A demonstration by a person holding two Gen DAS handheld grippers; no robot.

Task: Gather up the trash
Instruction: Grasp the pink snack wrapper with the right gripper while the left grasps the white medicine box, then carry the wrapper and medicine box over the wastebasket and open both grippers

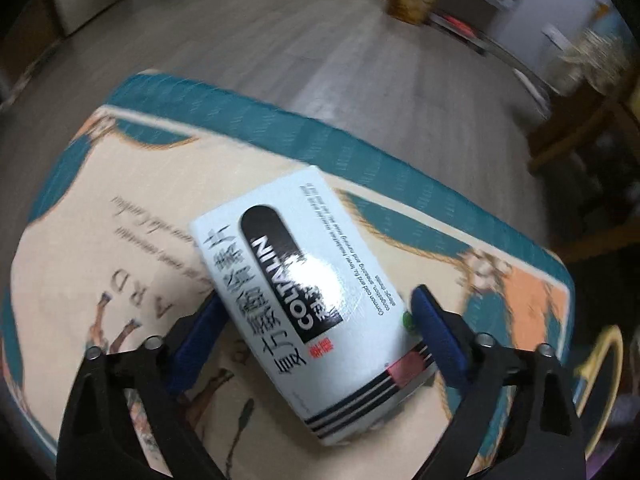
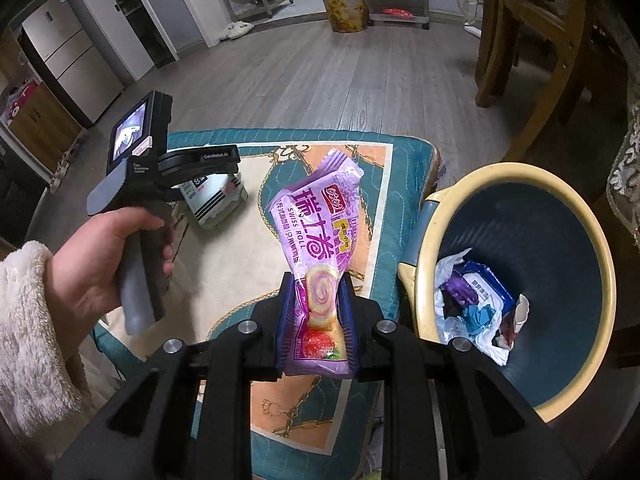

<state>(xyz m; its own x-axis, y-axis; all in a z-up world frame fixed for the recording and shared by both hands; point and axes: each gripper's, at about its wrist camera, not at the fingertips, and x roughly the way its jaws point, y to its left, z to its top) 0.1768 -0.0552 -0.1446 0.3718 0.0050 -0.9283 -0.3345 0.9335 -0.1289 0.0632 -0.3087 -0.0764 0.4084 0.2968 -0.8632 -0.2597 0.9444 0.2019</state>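
Note:
A white Coltalin medicine box [image 1: 296, 300] lies flat on a teal-bordered patterned cushion [image 1: 120, 208]. My left gripper [image 1: 316, 296] points down over it, jaws wide, one blue finger [image 1: 200, 336] along each long side; the blur hides whether they touch. In the right wrist view the box [image 2: 218, 200] peeks out under that gripper's camera unit [image 2: 132, 148]. My right gripper [image 2: 318, 280] is shut on the lower end of a purple Swiss roll wrapper [image 2: 316, 216], which hangs above the cushion [image 2: 404, 200]. A yellow-rimmed blue trash bin [image 2: 516, 170] stands right of the cushion.
The bin holds crumpled paper and a blue packet [image 2: 484, 284]. A person's hand [image 2: 92, 264] in a fluffy sleeve holds the left gripper. A wooden chair [image 2: 520, 60] stands at the right. A flowered bin [image 2: 348, 4], metal shelves and a fridge [image 2: 68, 52] line the far side.

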